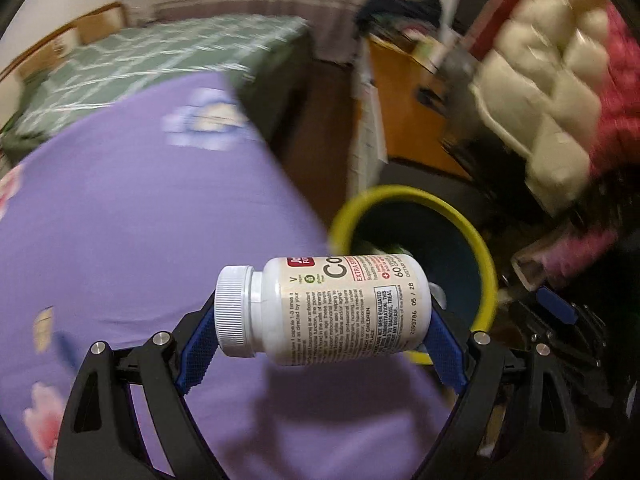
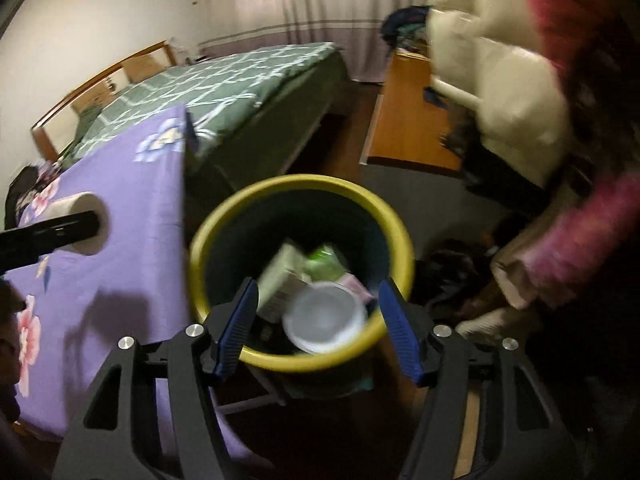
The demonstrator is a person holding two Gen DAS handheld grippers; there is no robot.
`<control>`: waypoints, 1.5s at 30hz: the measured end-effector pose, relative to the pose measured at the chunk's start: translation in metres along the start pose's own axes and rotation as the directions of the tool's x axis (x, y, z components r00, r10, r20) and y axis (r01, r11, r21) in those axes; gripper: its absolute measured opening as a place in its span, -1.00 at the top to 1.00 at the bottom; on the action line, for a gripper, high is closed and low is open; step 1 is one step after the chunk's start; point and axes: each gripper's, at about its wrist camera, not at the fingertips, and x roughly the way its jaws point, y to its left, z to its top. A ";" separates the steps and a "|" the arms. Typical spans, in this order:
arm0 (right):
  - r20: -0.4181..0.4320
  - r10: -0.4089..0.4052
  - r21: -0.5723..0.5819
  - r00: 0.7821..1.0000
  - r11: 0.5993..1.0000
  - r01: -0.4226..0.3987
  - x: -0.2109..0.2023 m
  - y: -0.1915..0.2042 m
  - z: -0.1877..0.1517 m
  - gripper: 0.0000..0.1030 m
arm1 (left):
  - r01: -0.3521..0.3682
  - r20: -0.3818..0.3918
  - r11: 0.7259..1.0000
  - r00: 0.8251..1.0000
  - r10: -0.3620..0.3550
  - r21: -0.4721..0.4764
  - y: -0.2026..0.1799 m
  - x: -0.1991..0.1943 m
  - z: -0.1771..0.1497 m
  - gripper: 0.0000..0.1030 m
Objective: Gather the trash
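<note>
A white pill bottle (image 1: 332, 312) with a ribbed white cap lies crosswise between the blue pads of my left gripper (image 1: 324, 316), which is shut on its two ends. It hangs over the edge of a purple flowered cloth (image 1: 140, 220), just beside a yellow-rimmed dark trash bin (image 1: 408, 194). My right gripper (image 2: 318, 286) stands open right above the bin (image 2: 304, 182), with nothing between its pads. Inside the bin lie a blurred pale box (image 2: 280, 280), a green packet (image 2: 324, 264) and a round white lid (image 2: 324, 320). In the right wrist view the bottle (image 2: 90, 222) shows end-on at the left.
The purple cloth (image 2: 100, 280) covers a surface left of the bin. Behind it stands a bed with a green checked cover (image 2: 224, 84). A person in a cream jacket (image 2: 512, 100) and pink sleeve (image 2: 580, 240) is close on the right. A wooden cabinet (image 2: 408, 120) stands behind.
</note>
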 end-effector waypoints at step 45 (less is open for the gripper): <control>0.175 0.214 -0.229 0.961 0.958 -0.172 -0.128 0.107 -0.028 -0.41 | -0.294 0.394 0.892 0.817 0.422 -0.344 0.159 -0.256 -0.205 -0.91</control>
